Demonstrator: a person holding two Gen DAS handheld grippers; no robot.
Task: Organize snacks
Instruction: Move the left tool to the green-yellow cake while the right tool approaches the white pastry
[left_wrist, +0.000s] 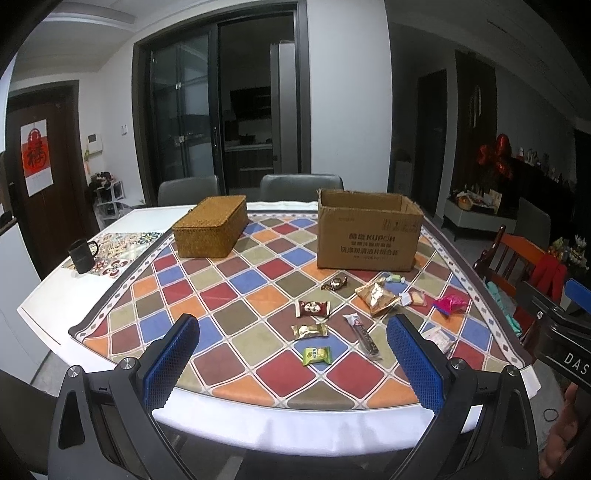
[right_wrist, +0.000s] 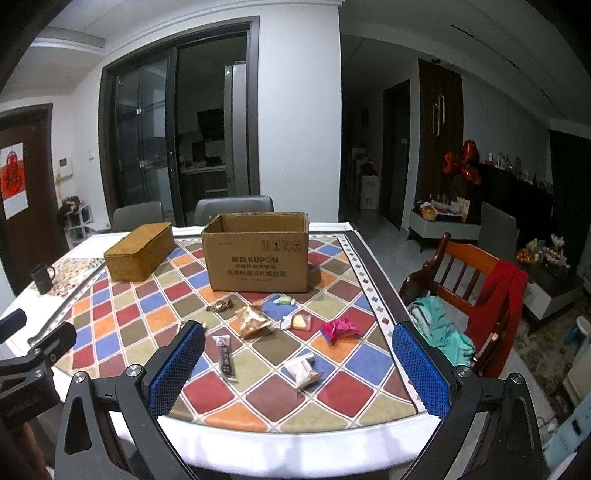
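Observation:
Several wrapped snacks lie on the checked tablecloth in front of an open cardboard box (left_wrist: 369, 236) (right_wrist: 258, 254). Among them are a green packet (left_wrist: 316, 355), a gold packet (left_wrist: 309, 330), a red packet (left_wrist: 314, 308), a dark stick bar (left_wrist: 364, 334) (right_wrist: 226, 356), a pink packet (left_wrist: 450, 304) (right_wrist: 338, 328), a crumpled gold bag (left_wrist: 377, 296) (right_wrist: 253, 321) and a white packet (right_wrist: 301, 371). My left gripper (left_wrist: 291, 363) is open and empty above the table's near edge. My right gripper (right_wrist: 299, 369) is open and empty, also at the near edge.
A closed woven basket (left_wrist: 210, 232) (right_wrist: 140, 256) stands left of the box. A black mug (left_wrist: 82, 254) (right_wrist: 42, 278) sits at the far left. A wooden chair (right_wrist: 476, 295) with clothes stands right of the table. Grey chairs (left_wrist: 301, 186) stand behind.

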